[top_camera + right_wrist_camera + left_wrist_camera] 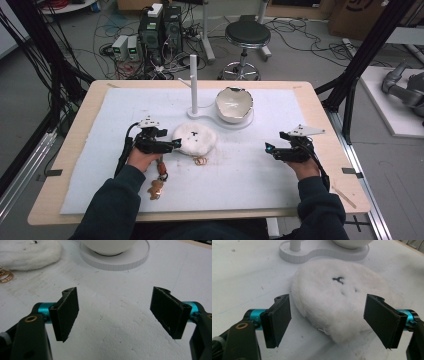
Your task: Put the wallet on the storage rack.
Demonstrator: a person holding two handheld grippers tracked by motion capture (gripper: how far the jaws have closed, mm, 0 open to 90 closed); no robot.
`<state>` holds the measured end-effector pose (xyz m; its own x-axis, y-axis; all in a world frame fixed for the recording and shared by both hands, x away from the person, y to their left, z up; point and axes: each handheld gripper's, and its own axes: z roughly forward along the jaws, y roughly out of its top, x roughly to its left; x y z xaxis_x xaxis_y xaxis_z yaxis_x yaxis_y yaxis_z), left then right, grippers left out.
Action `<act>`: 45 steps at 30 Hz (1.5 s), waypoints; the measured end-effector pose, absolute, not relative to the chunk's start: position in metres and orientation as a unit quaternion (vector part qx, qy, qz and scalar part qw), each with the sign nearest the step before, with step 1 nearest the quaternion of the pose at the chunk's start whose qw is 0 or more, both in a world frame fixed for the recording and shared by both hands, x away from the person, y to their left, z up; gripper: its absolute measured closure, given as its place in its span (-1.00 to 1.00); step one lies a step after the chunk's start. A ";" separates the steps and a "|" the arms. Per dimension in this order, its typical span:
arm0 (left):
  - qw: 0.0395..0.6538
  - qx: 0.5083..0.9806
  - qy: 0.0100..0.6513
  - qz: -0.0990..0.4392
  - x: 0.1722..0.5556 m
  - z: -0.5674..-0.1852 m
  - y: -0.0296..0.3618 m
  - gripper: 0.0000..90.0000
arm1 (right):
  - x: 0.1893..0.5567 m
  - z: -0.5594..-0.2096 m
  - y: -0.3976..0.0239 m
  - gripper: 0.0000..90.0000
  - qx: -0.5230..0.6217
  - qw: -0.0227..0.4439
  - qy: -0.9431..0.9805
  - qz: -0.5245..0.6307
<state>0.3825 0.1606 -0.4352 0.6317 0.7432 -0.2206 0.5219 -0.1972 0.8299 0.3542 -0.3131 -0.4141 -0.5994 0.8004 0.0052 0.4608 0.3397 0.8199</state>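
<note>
A white fluffy round plush [196,138] [339,297] lies on the white mat, with small black marks on its top. My left gripper [172,145] [332,323] is open right at the plush's near-left edge, its jaws standing either side of that edge. Gold rings [200,160] [6,276] lie by the plush's front edge. My right gripper [270,149] [115,315] is open over bare mat at the right, nothing between its jaws. A white bowl [234,105] [108,245] sits on a white stand base [222,121] [324,255] with an upright post [193,82].
A small brown gingerbread-shaped charm [156,189] on a strap lies near my left forearm. The mat [100,150] covers a wooden table [75,135]. Beyond the table stand a stool [246,35], computer boxes [160,27] and cables on the floor.
</note>
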 end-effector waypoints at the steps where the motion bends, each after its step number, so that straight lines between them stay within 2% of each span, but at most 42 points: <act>1: 0.476 0.769 0.413 0.113 0.384 -0.436 0.157 -0.51 | 0.354 -0.414 -0.312 -0.48 0.398 0.203 0.793 0.415; 5: 0.454 0.787 0.407 0.095 0.388 -0.441 0.144 -0.49 | 0.356 -0.413 -0.308 -0.48 0.395 0.200 0.793 0.417; 9: 0.428 0.801 0.406 0.105 0.389 -0.444 0.138 -0.41 | 0.357 -0.414 -0.304 -0.48 0.393 0.196 0.796 0.417; 12: 0.419 0.807 0.404 0.102 0.389 -0.444 0.141 -0.23 | 0.358 -0.415 -0.303 -0.48 0.390 0.193 0.798 0.417; 14: 0.418 0.808 0.403 0.100 0.389 -0.444 0.141 -0.04 | 0.359 -0.415 -0.301 -0.48 0.389 0.191 0.799 0.417; 19: 0.424 0.800 0.414 0.095 0.390 -0.444 0.143 0.08 | 0.359 -0.415 -0.296 -0.48 0.382 0.187 0.803 0.416; 20: 0.426 0.802 0.408 0.095 0.389 -0.443 0.142 0.32 | 0.359 -0.415 -0.295 -0.48 0.380 0.185 0.805 0.417; 21: 0.426 0.802 0.408 0.095 0.389 -0.443 0.142 0.43 | 0.359 -0.415 -0.294 -0.48 0.381 0.185 0.804 0.417; 25: 0.439 0.803 0.383 0.122 0.384 -0.438 0.140 0.69 | 0.360 -0.416 -0.290 -0.48 0.378 0.178 0.808 0.415; 31: 0.504 0.783 0.338 0.140 0.377 -0.428 0.139 0.77 | 0.364 -0.419 -0.280 -0.48 0.373 0.156 0.809 0.426; 41: 0.578 0.753 0.284 0.137 0.367 -0.416 0.135 0.78 | 0.382 -0.433 -0.237 -0.43 0.339 0.066 0.821 0.456; 45: 0.589 0.748 0.277 0.134 0.364 -0.415 0.132 0.78 | 0.386 -0.432 -0.227 -0.38 0.329 0.030 0.809 0.487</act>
